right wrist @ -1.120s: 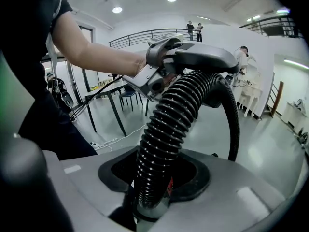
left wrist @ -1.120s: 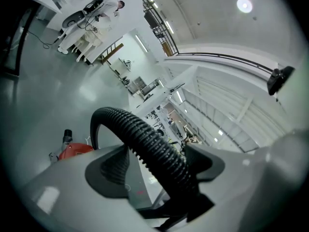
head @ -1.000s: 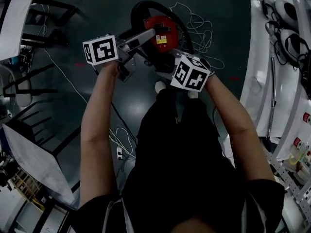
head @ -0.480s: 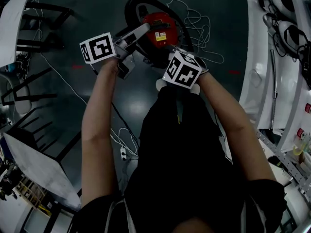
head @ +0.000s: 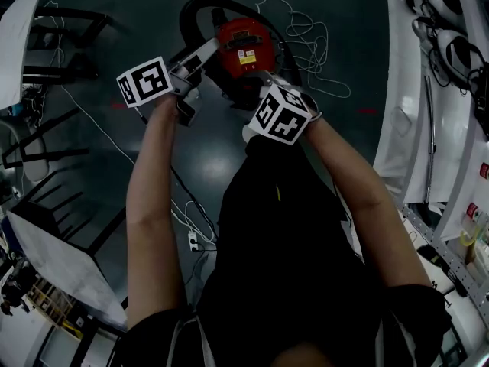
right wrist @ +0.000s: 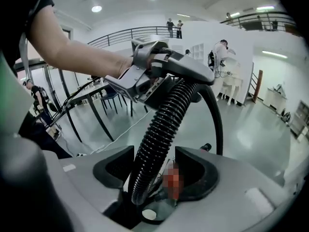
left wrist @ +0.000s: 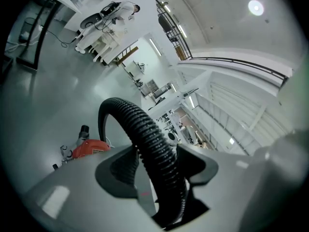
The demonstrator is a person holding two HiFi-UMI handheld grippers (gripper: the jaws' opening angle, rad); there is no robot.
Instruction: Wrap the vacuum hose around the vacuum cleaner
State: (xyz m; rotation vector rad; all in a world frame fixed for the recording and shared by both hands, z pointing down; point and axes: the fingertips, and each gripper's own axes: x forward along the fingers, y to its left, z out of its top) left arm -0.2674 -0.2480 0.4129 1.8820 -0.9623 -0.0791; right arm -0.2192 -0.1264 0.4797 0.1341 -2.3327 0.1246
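Dark, glossy floor fills the head view, with the red vacuum cleaner (head: 243, 46) standing just ahead of both sets of jaws and a tangle of white cord (head: 309, 33) lying beyond it. The black vacuum hose (head: 192, 12) loops up and over the cleaner's far side. The left gripper (head: 205, 50) reaches in to the cleaner's left edge. The right gripper (head: 267, 90) sits close beside it at the cleaner's near edge. In the left gripper view a pale hall with white benches lies behind. The ribbed hose (left wrist: 157, 151) runs straight out between the two dark pads (left wrist: 116, 170), which close on it. Past the jaw tips it arches over and drops to the left, toward the cleaner (left wrist: 89, 148) on the floor below. In the right gripper view the jaws are drawn in narrowly on the hose (right wrist: 154, 144), which presses against the left pad (right wrist: 113, 170). From there the hose climbs straight ahead into the left gripper (right wrist: 159, 69), held by a hand (right wrist: 126, 64) just above. Black chair legs (right wrist: 94, 112) stand behind, to the left.
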